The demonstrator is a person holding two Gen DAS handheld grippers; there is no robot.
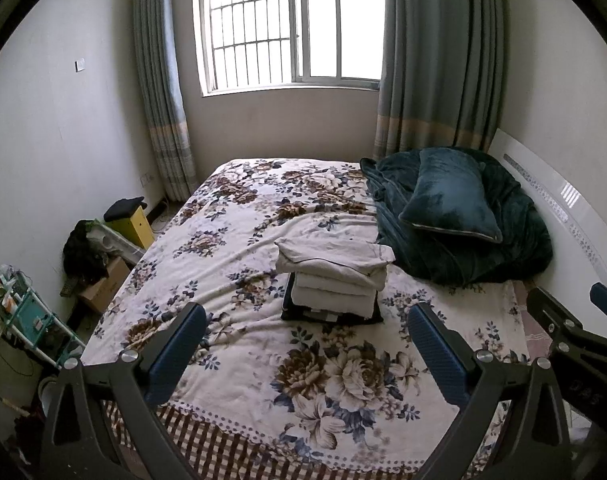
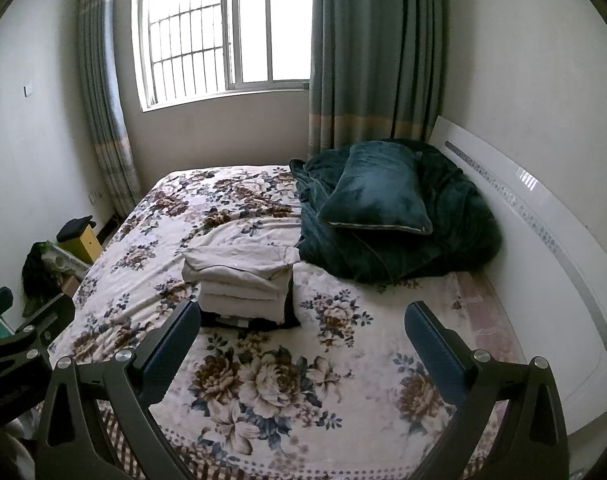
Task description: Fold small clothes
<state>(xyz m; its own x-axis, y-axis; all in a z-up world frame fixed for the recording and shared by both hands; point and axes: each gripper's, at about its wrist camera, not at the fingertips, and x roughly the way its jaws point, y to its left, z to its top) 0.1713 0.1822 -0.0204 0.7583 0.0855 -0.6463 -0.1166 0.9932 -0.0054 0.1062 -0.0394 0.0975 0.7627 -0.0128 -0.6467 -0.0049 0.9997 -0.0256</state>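
Bedroom scene, both wrist views looking down the length of a bed [image 1: 231,216] covered by a floral bedspread [image 1: 343,380]. Barred window [image 1: 287,28] sits at top centre of the left wrist view, grey-green curtains [image 1: 443,60] on either side of it.

Stack of folded clothes [image 1: 333,276]: centre of the left wrist view, left of centre in the right wrist view [image 2: 243,280]. Pale cream garments on top, a dark folded item at the bottom, resting flat on the bedspread. Top garment overhangs the ones under it a little.

Dark green blanket [image 1: 463,232] heaped at right of centre, just beside the stack, with a matching pillow [image 1: 451,196] lying tilted on top of it. White headboard [image 2: 543,240] runs along the right edge of the right wrist view.

Left gripper [image 1: 307,344]: lower part of the left wrist view, jaws spread wide, nothing between them, blue pads [image 1: 175,352] visible. It hangs above the near end of the bed, apart from the stack.

Right gripper [image 2: 303,340]: lower part of the right wrist view, jaws likewise released and empty. Its left pad overlaps the stack's lower left corner in frame; contact cannot be judged.

Lower left of the left wrist view: cardboard box [image 1: 103,288], yellow stool [image 1: 133,224] with a dark cushion, teal rack [image 1: 35,320] beside the bed.
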